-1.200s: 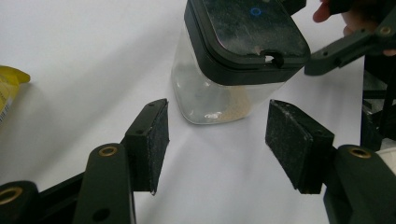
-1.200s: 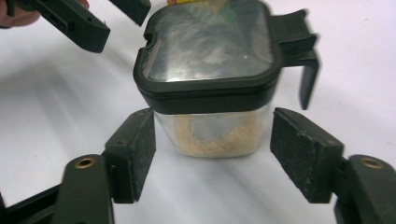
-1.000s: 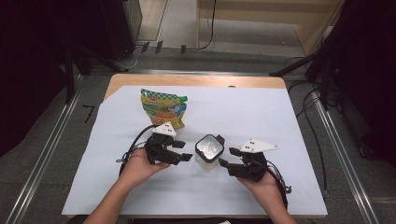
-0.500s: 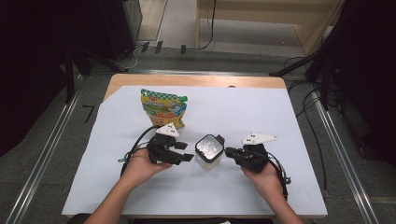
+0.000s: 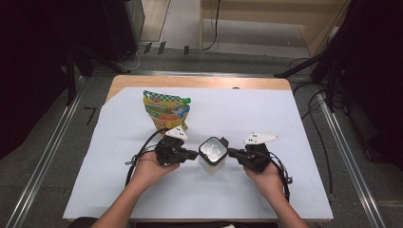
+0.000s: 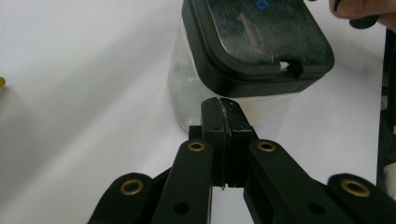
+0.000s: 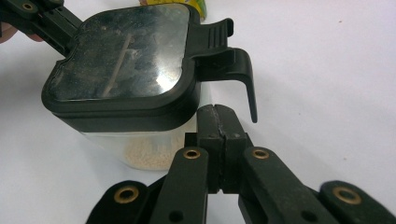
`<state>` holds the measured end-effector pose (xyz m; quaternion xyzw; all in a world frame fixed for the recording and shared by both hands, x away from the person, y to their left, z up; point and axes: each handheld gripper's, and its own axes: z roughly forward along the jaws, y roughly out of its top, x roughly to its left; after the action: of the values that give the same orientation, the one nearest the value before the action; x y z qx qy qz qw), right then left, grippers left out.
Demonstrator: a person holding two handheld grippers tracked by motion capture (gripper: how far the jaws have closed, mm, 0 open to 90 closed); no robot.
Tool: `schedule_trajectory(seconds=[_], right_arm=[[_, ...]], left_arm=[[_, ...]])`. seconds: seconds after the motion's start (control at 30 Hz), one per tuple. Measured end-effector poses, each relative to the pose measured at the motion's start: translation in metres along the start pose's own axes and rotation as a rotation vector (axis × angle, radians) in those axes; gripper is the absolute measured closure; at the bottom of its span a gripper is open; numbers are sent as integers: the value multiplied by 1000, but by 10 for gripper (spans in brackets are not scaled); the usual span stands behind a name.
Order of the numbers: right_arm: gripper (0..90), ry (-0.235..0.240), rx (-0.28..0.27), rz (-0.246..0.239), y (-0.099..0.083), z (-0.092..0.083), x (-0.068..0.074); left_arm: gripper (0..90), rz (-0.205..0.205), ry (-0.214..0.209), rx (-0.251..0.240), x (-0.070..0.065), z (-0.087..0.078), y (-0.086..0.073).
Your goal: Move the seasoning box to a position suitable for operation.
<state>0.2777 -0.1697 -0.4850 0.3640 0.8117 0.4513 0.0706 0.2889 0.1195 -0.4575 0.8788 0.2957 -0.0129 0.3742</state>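
Note:
A small clear container [image 5: 212,153] with a black hinged lid stands near the table's front edge, with pale grains [image 7: 148,156] at its bottom. My left gripper [image 5: 194,154] lies level at its left side and my right gripper [image 5: 231,153] at its right. Both point at the container. In the left gripper view the jaws [image 6: 223,106] have just closed pad to pad, nothing between them, tips just short of the clear wall [image 6: 187,88]. In the right gripper view the jaws [image 7: 215,112] have also just closed on nothing, under the lid's latch [image 7: 236,60].
A colourful snack bag [image 5: 166,110] stands behind the left gripper on the white sheet [image 5: 285,118] that covers the wooden table [image 5: 199,81]. Cables trail from both grippers toward the front edge. Metal rails run along the floor at either side.
The right hand has slid a little toward the container. The jaws of both grippers have come together. The container and the bag have stayed put.

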Motion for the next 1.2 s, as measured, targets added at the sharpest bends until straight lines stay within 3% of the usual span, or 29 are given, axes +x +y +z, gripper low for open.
schedule_trajectory(seconds=[0.2,0.47,0.87,1.2], right_arm=[[900,-8,10,3,0,3,1],[900,-8,12,22,0,4,1],[900,-7,22,12,1,4,4],[900,10,35,-10,2,4,10]], left_arm=[[900,-8,-19,17,-2,0,0],[900,23,-25,55,-8,7,-1],[900,37,-7,48,-4,4,-2],[900,14,5,37,1,2,-3]])
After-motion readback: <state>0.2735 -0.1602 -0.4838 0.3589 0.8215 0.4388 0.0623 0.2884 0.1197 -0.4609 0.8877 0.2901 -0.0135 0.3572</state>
